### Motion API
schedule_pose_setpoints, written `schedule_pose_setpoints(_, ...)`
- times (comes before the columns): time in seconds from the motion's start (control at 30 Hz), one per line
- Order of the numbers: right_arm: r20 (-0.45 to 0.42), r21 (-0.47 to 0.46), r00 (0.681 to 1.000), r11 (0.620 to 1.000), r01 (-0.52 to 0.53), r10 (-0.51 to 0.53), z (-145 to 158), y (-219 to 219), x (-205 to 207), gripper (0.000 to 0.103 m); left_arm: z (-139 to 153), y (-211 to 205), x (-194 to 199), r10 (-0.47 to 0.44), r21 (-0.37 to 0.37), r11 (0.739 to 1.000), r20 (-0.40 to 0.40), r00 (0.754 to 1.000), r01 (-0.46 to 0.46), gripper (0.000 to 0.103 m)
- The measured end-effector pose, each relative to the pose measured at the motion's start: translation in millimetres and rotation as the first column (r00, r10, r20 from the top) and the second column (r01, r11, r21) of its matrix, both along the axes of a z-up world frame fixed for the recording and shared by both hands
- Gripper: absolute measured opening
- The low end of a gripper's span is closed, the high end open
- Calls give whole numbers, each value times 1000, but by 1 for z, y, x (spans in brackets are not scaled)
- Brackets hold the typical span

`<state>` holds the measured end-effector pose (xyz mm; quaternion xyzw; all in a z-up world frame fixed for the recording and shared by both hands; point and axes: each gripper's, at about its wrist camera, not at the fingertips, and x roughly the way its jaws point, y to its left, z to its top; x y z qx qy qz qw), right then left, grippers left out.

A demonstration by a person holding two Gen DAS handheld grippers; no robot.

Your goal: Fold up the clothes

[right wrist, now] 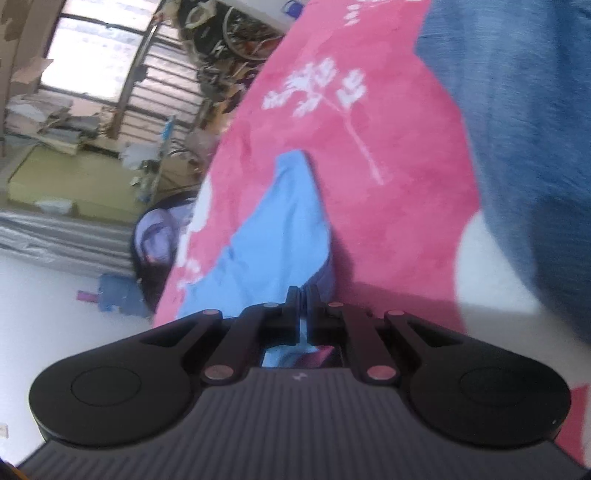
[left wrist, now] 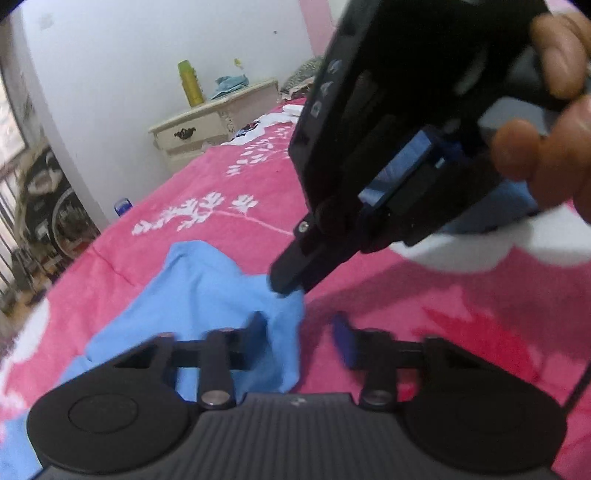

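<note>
A light blue garment (left wrist: 207,295) lies crumpled on the pink bedspread (left wrist: 229,192). My left gripper (left wrist: 301,334) is open low over its right edge, its left finger on the cloth and its right finger over the bedspread. In the left wrist view my right gripper (left wrist: 286,284) comes down from the upper right, held by a hand (left wrist: 546,122), with its tips pinched on the garment's edge. The right wrist view shows my right gripper (right wrist: 303,317) shut on the light blue garment (right wrist: 273,236), a strip of cloth between the fingers.
A cream nightstand (left wrist: 214,125) with a yellow bottle (left wrist: 190,83) stands by the white wall beyond the bed. A darker blue cloth (right wrist: 517,129) fills the right of the right wrist view. Bicycles (right wrist: 243,33) and clutter sit past the bed's edge near a window.
</note>
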<state>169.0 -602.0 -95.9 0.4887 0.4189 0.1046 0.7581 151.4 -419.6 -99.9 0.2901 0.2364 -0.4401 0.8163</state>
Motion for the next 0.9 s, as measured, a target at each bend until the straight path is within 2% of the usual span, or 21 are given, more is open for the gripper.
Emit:
schedule_pose_setpoints(0.03,10,19,1000,1000,3,-3,0,-2,1,5,1,2,3,20,-16,1000,-8,1000,-20,5)
schedule_pose_setpoints(0.17,-19,142,992,982,125,-124,-8,-25,2,9,10,23,25,110,-154,979,-145,983,-132,4)
schedule_pose_setpoints(0.27,-54,157,988,976,149,-142,-13,-24,13,21,16,45,42,143,-253,943,-286,948,-218,4)
schedule_pose_setpoints(0.37,-89,164,984,973,165,-152,-18,-21,24,27,21,57,58,148,-314,905,-400,905,-287,4)
schedule_pose_setpoints(0.47,-117,171,981,969,176,-158,-23,-18,36,30,25,68,68,142,-353,873,-477,868,-337,4)
schedule_pose_setpoints(0.6,-145,201,977,962,183,-156,-27,-10,53,37,31,76,77,124,-391,842,-530,839,-371,4)
schedule_pose_setpoints(0.7,-169,242,972,949,203,-165,-29,-9,54,40,37,84,80,124,-415,819,-547,828,-397,4)
schedule_pose_setpoints(0.8,-180,302,968,927,224,-175,-31,-9,47,44,42,87,81,122,-427,811,-546,829,-400,4)
schedule_pose_setpoints(0.9,-215,348,959,904,250,-182,-40,-8,50,45,43,85,81,113,-429,819,-530,840,-382,4)
